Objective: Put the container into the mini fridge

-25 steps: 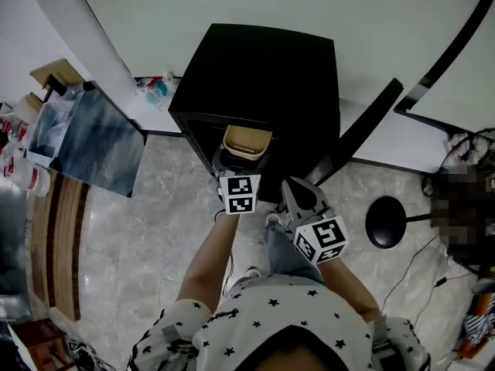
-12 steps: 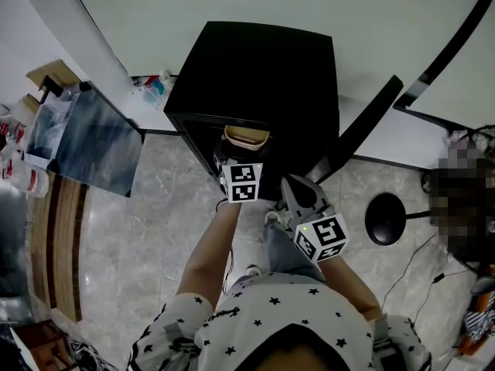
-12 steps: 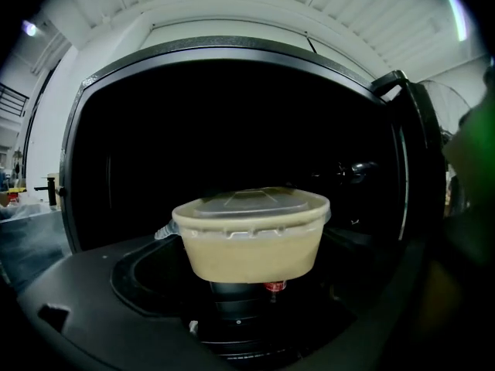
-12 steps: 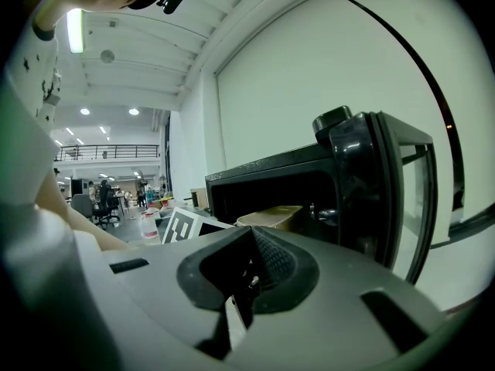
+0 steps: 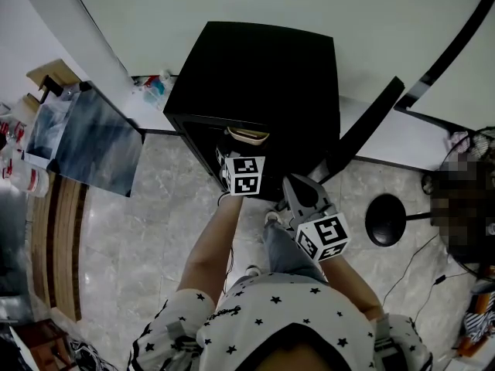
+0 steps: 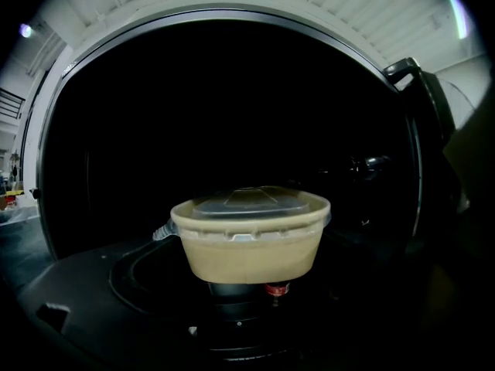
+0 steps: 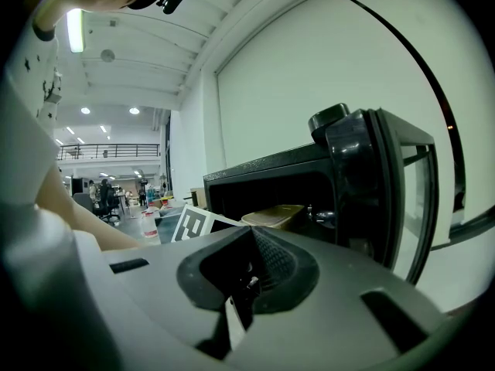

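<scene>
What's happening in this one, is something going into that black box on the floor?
Yes. A person is using the left gripper to hold a tan container with a clear lid, gripped at its near side, in the dark opening of the black mini fridge. The fridge door stands open to the right. The right gripper is shut with nothing in it and sits back from the opening. Whether the container rests on a shelf can't be told.

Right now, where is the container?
The container sits in the jaws of the left gripper, just inside the open front of the mini fridge; in the head view it shows at centre, left of the open door.
</scene>
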A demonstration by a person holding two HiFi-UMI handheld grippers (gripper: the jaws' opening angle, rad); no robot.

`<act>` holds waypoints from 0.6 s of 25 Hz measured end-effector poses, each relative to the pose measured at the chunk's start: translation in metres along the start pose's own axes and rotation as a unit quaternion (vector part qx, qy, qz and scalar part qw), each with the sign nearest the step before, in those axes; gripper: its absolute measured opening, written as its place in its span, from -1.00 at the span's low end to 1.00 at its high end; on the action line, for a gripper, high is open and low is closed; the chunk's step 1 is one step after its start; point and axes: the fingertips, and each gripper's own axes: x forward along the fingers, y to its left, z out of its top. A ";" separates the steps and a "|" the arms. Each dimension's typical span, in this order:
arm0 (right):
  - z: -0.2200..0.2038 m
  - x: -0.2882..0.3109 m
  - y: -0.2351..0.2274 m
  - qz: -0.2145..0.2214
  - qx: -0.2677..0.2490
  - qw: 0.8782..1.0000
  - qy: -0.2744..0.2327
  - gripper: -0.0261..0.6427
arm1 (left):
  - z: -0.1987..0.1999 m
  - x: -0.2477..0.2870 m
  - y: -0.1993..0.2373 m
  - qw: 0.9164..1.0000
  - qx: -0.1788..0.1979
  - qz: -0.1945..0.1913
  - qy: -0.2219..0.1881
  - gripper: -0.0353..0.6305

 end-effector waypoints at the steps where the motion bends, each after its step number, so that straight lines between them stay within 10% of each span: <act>1: 0.000 0.000 0.000 0.000 0.000 1.000 0.000 -0.94 | 0.000 0.001 0.000 1.000 -0.001 -0.002 0.000 0.71; 15: 0.000 -0.003 0.004 0.003 0.000 1.000 0.000 -0.94 | 0.006 -0.006 0.004 1.000 -0.012 0.004 -0.009 0.71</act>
